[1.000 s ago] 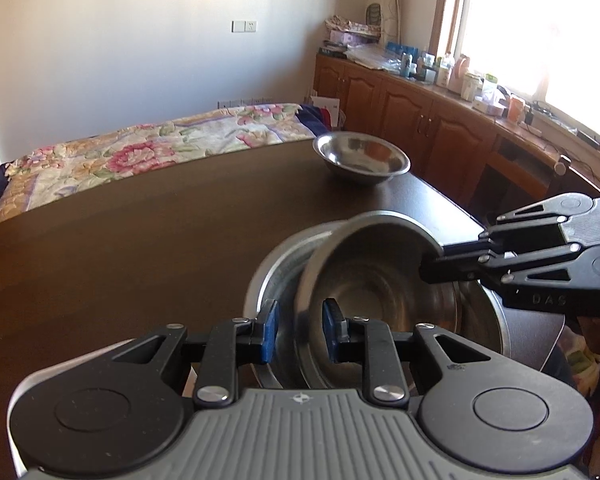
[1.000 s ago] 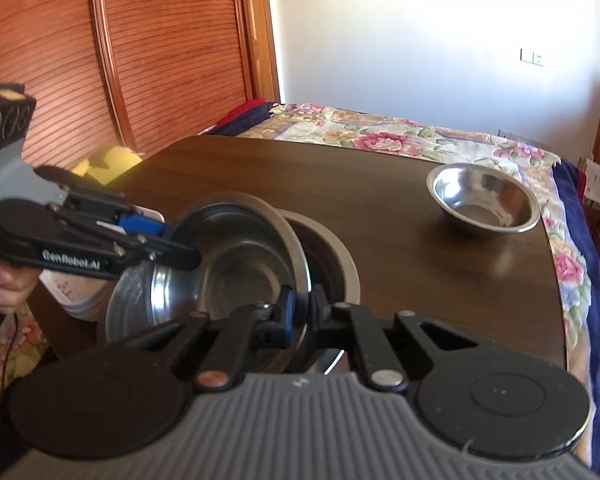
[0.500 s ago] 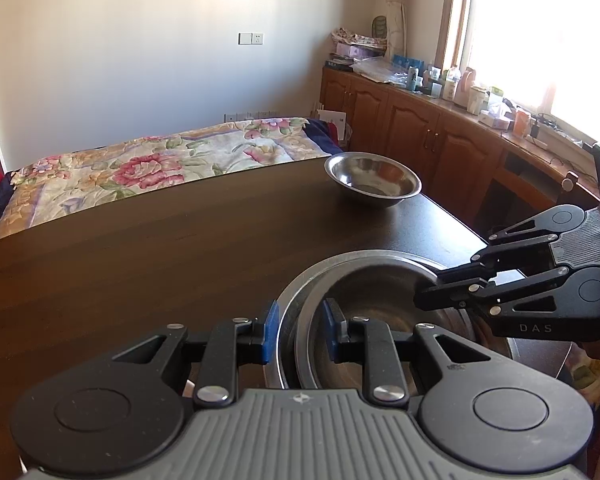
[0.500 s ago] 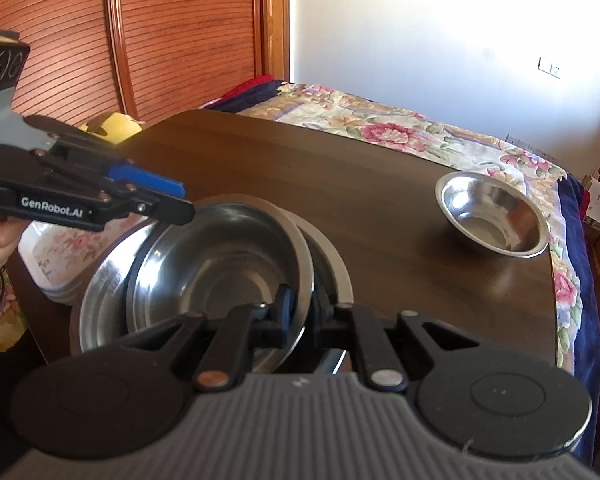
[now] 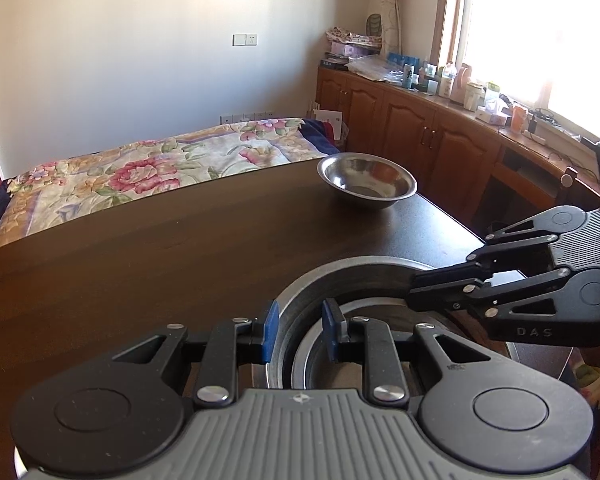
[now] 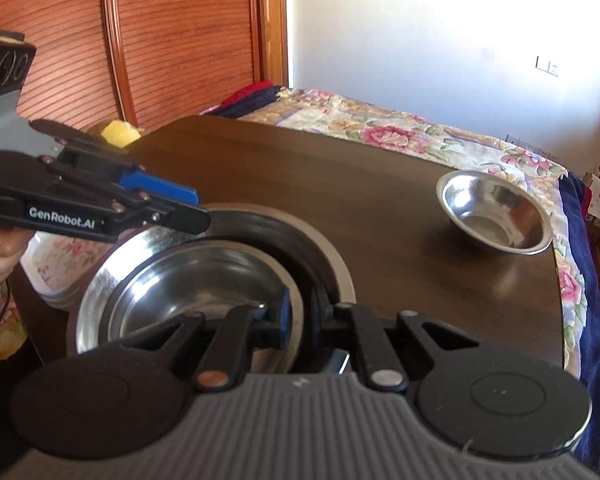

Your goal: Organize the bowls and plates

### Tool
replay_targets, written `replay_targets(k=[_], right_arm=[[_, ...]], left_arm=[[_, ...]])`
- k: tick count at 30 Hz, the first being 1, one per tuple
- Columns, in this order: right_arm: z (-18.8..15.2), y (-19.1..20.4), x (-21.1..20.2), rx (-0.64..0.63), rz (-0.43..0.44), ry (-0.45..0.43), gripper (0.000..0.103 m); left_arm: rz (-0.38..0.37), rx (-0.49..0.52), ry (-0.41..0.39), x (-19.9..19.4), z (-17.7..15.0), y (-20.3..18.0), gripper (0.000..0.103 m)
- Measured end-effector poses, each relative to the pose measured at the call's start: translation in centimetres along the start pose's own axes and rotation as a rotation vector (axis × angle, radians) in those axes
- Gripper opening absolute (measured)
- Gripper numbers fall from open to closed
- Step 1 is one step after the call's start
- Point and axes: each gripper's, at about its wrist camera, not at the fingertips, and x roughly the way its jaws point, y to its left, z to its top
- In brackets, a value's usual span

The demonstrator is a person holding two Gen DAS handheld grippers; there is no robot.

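Table (image 5: 140,264): dark wood.
Nested bowls (image 6: 204,280): near edge, mouths up; round, so no long axis.
Left gripper (image 5: 298,334): jaws narrow, pads astride the outer bowl's rim.
Right gripper (image 6: 302,320): jaws closed on the inner bowl's rim.
Single bowl (image 5: 366,180): far right, upright, well apart.

Sunlight pours through the window (image 5: 540,32), blown out white there and washing the wall (image 6: 440,32), glinting off the far bowl (image 6: 496,216), while the table (image 5: 140,264) stays dark, edges bend fisheye-style, corners vignette.
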Motion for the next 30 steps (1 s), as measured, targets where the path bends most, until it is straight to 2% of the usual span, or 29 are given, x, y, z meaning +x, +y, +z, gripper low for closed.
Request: replay_targets(k=[12, 23, 30], right_arm=[[0.6, -3.4, -1.7, 0.081, -0.025, -0.139, 0.012], [0.5, -8.3, -1.6, 0.150, -0.094, -0.204, 0.012], [0.4, -10.9, -1.0, 0.187, -0.114, -0.224, 0.014]], left_arm=[[0.038, 0.025, -0.010, 2.0, 2.4, -0.7, 0.024], [0.051, 0.053, -0.025, 5.0, 5.6, -2.5, 0.024], [0.040, 0.064, -0.034, 7.0, 7.8, -3.5, 0.047]])
